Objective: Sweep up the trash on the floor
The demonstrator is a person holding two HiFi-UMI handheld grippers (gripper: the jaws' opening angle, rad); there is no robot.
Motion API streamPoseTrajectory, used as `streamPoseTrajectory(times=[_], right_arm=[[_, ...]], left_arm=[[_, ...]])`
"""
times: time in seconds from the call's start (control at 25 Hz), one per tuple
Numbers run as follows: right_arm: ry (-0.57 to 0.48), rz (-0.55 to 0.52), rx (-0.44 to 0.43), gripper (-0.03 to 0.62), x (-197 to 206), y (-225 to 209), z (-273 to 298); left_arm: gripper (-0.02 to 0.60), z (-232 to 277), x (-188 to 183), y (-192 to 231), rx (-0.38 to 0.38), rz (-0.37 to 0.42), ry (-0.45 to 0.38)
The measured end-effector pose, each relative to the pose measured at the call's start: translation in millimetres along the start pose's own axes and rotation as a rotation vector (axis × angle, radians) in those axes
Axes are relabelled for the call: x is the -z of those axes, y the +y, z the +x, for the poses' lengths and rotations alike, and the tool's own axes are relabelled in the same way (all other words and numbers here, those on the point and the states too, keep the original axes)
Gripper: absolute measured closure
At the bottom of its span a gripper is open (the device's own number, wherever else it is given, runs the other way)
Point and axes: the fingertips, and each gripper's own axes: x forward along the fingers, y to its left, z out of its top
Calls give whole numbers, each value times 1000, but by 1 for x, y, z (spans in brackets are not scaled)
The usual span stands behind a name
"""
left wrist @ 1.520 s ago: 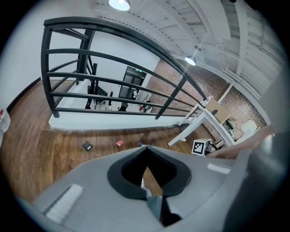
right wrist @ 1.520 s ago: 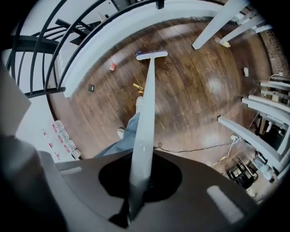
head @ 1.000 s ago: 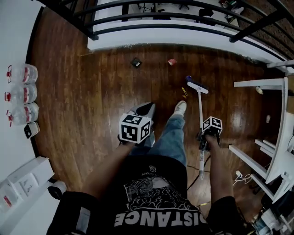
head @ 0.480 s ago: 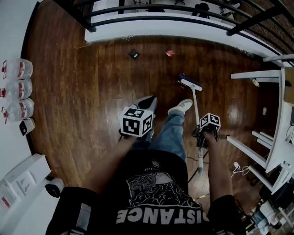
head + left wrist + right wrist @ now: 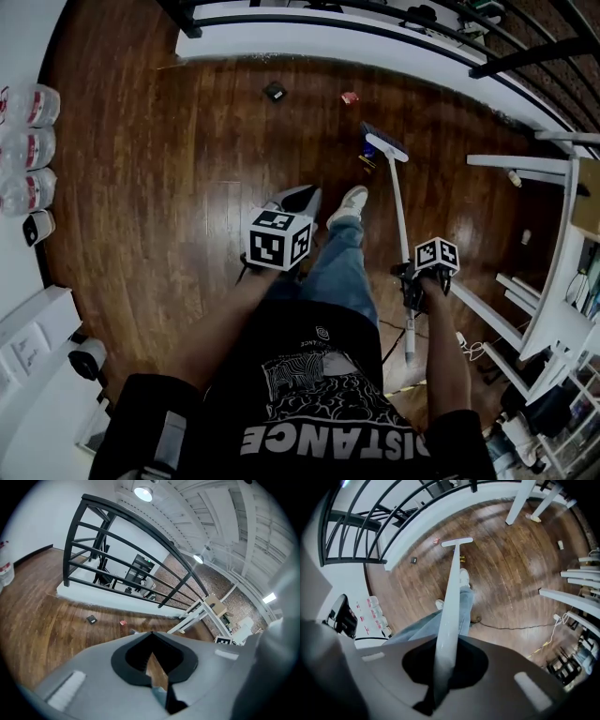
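The person has stepped closer to the railing (image 5: 375,28). The right tool (image 5: 445,667) is clamped on the broom (image 5: 397,206), whose head now sits right beside the small yellow bits (image 5: 366,163) on the floor (image 5: 159,197). The left tool (image 5: 152,667) is closed, apparently gripping the dustpan (image 5: 298,200), carried low by the shoe. The black scrap (image 5: 274,91) and red scrap (image 5: 350,97) lie unswept near the white ledge, so sweeping looks barely begun.

"DISTANCE" in white print on black shirt (image 5: 309,375).
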Motion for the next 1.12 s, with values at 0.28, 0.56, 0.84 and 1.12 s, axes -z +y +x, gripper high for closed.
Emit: streamPoseTrajectory(times=[0.28, 0.56, 0.84, 1.12], right_arm=[[-17, -197, 85, 594, -57, 18, -33], [46, -343, 166, 594, -146, 48, -47], [102, -482, 297, 594, -244, 65, -57], [134, -530, 402, 594, -301, 66, -51]], left_arm=[[577, 11, -4, 4, -63, -65, -39], [577, 11, -24, 18, -180, -137, -84], [577, -7, -42, 34, -341, -219, -143], [577, -9, -38, 26, -428, -277, -162]])
